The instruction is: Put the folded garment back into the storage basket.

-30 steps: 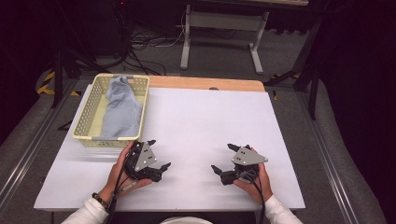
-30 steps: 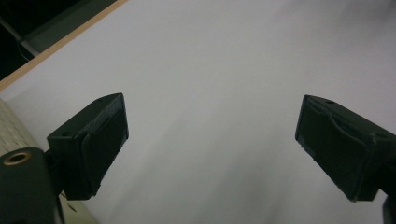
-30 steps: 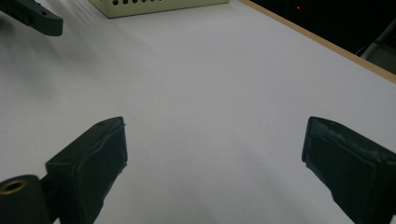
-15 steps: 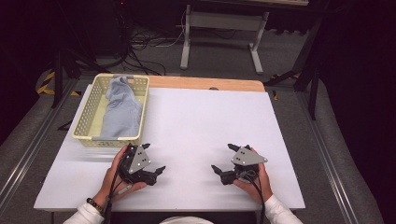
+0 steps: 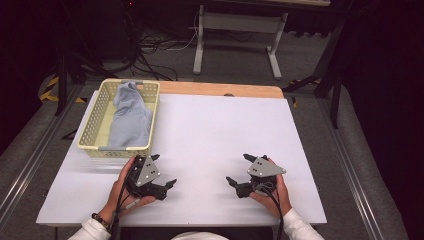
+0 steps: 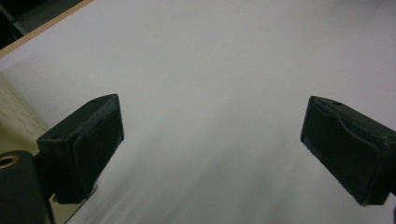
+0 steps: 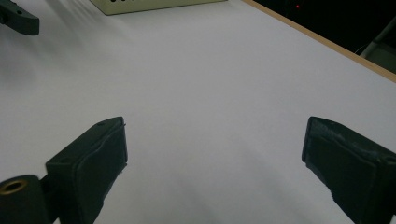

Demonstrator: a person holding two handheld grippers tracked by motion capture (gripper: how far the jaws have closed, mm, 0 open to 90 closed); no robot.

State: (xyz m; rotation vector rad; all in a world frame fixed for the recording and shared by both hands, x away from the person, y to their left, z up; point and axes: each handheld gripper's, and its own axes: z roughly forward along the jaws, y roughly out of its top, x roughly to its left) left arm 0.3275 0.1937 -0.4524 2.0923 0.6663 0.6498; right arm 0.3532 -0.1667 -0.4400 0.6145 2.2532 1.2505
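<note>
High view: two hand-held tools rest low over a white worktop [image 5: 220, 135], the left tool [image 5: 162, 172] near the front left, the right tool [image 5: 239, 170] near the front right, well apart from each other.
Left tool: jaws spread wide, nothing between them; in the left gripper view the two black pads [image 6: 95, 140] frame bare white surface.
Right tool: jaws likewise wide and empty; in the right gripper view its pads [image 7: 100, 158] face open worktop, with a jaw of the other tool at the upper left.
The thing in hand: a crumpled pale blue-grey cloth garment [image 5: 129, 117] lies inside a cream perforated plastic basket [image 5: 90, 125] at the far left of the worktop, just beyond the left tool. One end of the cloth rides up over the far rim; the rest slumps along the basket floor.
How it should handle: soft, light and limp by the look of its folds; it will likely drape and stretch rather than lift as one piece, and could drag the light basket with it if it snags on the holes.
Where to take hold: a raised fold near the middle or the bunched end at the far rim looks best, pinching several layers so the cloth does not slip out of the pads.
Basket: stiff, upright, its near wall facing the left tool.
</note>
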